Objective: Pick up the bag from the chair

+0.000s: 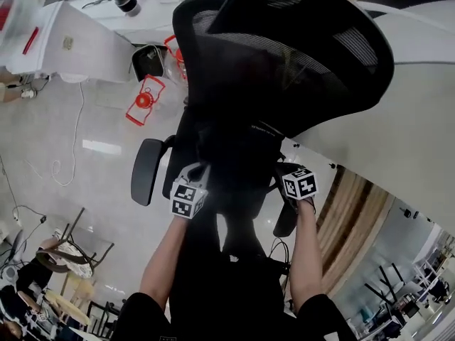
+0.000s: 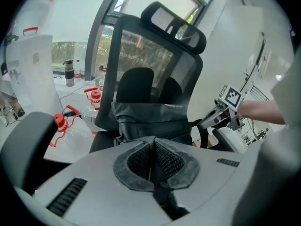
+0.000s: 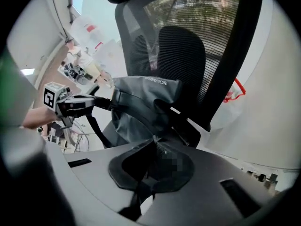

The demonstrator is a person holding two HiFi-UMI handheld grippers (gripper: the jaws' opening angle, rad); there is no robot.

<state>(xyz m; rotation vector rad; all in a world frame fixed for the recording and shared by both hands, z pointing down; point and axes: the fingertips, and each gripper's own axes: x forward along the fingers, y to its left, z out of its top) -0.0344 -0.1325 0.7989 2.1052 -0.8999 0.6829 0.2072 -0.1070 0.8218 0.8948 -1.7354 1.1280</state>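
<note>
Faces a black mesh chair (image 1: 298, 55), tongs in each hand. Pinches the left tongs (image 2: 153, 147) shut on a dark strap (image 2: 162, 199), pads pressed together and the strap trailing back from between them. Clamps the right tongs (image 3: 157, 147) closed the same way on a second strap (image 3: 136, 197). Has the grey-black bag (image 2: 150, 119) just ahead of both tongs, upright against the backrest, small white print along its top edge, its base hidden behind the tongs. Holds the tongs at opposite ends of the bag, left tip at its left side, right tip at its right, both touching or all but touching it. Leaves an armrest (image 1: 146, 169) just left of the left tongs and, well beyond it on the pale floor (image 1: 92, 119), a clear jug (image 1: 146, 99) with a red handle
</note>
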